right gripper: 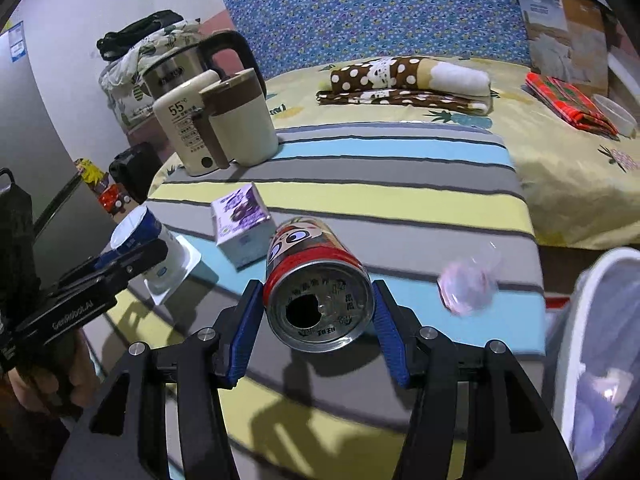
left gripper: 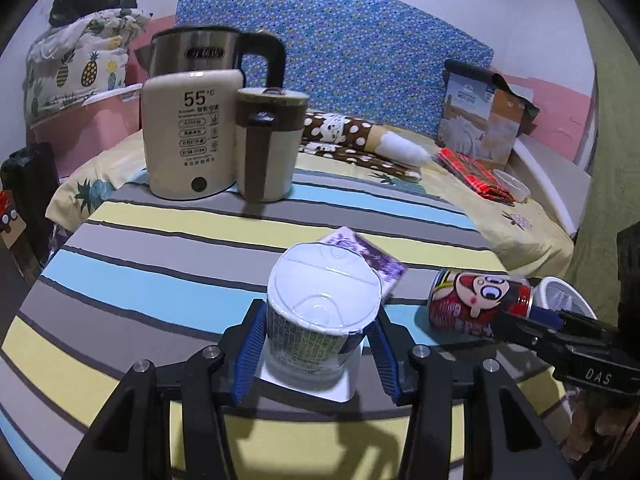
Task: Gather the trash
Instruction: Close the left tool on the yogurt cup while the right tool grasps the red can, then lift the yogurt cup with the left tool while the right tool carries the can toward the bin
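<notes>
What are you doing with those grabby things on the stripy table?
Picking up trash. The left gripper has an upside-down yogurt cup between its jaws, and the right gripper has a red cartoon can lying on its side. A purple carton and a clear wrapper wait on the striped cloth.

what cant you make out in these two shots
- Bin, right wrist view: cut off by the frame edge; its contents are blurred.
- Pink wrapper, right wrist view: motion-blurred; what it is stays unclear.
- Purple carton, left wrist view: mostly hidden behind the yogurt cup.
- Can, left wrist view: its open end is hidden by the right gripper.
</notes>
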Tool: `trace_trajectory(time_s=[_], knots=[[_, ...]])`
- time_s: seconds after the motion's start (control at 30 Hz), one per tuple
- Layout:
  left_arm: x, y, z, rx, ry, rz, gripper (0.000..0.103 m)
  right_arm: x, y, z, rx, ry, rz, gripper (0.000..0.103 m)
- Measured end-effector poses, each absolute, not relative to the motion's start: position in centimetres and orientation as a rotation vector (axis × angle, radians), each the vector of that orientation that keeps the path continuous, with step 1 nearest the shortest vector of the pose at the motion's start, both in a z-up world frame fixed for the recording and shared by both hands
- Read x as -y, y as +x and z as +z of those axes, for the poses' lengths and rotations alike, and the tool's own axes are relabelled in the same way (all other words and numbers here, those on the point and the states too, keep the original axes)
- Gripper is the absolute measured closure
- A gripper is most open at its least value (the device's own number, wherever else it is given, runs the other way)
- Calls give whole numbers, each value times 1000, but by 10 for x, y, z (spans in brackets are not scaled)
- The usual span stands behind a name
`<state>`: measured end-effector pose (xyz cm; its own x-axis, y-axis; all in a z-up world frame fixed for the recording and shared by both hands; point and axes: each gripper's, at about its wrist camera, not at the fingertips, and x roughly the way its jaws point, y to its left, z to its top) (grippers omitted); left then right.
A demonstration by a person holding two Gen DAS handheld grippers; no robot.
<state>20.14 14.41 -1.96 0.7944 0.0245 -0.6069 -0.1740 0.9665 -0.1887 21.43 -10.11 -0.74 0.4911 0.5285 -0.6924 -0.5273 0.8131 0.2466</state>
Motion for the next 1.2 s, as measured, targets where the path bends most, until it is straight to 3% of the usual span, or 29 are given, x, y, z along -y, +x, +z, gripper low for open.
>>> trace_trajectory(time_s=[0.7,1.2], knots=[[-49,134,2,-674,-164,-40,53,155,157,15,-778,94,602,48],[12,139,12,-682,-111,-147,53,190,147,20,-733,143,525,48]])
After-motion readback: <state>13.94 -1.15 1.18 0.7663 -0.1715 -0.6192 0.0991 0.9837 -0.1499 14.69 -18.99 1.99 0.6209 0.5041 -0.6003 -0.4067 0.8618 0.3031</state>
